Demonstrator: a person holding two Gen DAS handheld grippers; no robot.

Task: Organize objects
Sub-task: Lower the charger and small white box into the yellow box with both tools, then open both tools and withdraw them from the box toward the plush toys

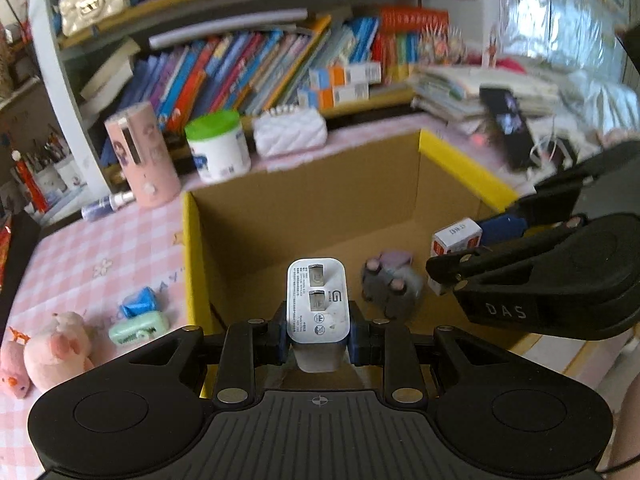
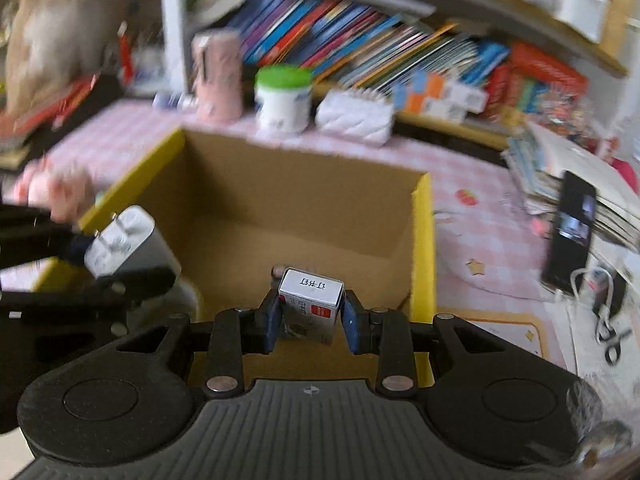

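**A:** Your left gripper [image 1: 319, 340] is pinching the white plastic two-prong wall charger [image 1: 318, 312] — blue pads pressed on its lower sides, prongs facing up at the camera. It hangs over the open brown cardboard box with the yellow rim [image 1: 460, 160], near the box's front-left corner.

**B:** And my right?

**A:** The right gripper [image 2: 310, 320] is clamped on the small white carton with the red label [image 2: 310, 304], also above the box interior. The carton sits slightly skewed between the pads, so the grip looks less square than the charger's.

**B:** What should worry me?

**A:** Mostly crowding. Both grippers are over the same box, close together — the right one fills the right side of the left camera's view. Release both at once and I'd expect the arms to knock, or one item to land on the other.

**B:** Anything below?

**A:** A grey plush toy with pink paws [image 1: 390, 284] lies on the box floor, between the two grippers in the left view. A hard charger dropped onto it could bounce or roll. The charger also hangs near the yellow rim — let go too early and it may clip the edge and fall onto the pink checked tablecloth [image 1: 100, 248], near the pink plush pig [image 1: 60, 344].
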